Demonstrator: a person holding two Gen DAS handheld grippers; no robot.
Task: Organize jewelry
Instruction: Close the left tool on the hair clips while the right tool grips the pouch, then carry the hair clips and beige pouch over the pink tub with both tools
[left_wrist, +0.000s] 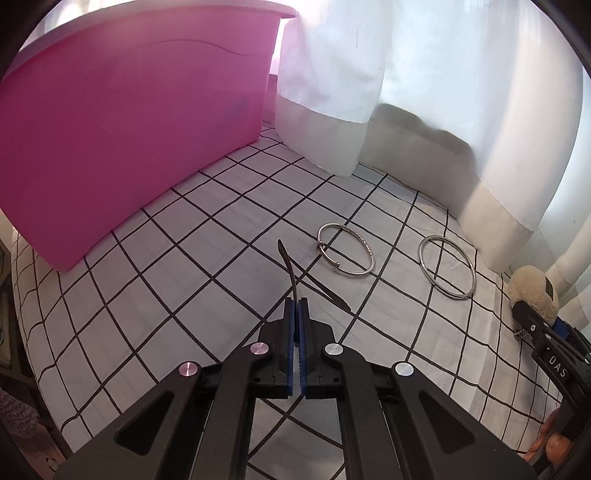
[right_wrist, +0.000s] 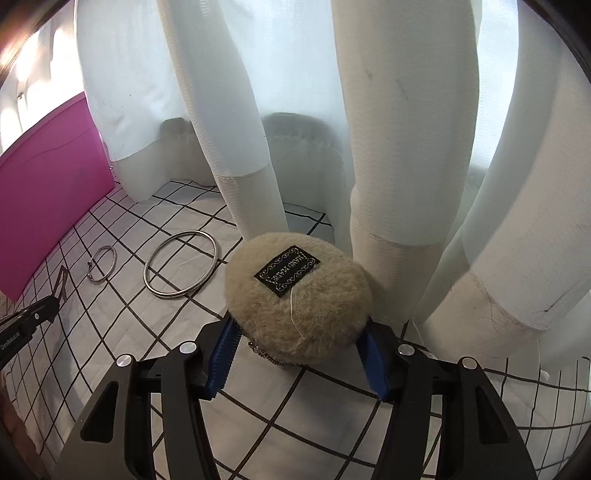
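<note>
Pickup is under way: left tool (left_wrist: 296, 306) clamped on a dark strap (left_wrist: 287, 264), right tool (right_wrist: 297, 360) gripping the furry pouch (right_wrist: 298, 295) between its pads, bangles (left_wrist: 447, 267) lying ahead; next, probably opening the pouch.
</note>
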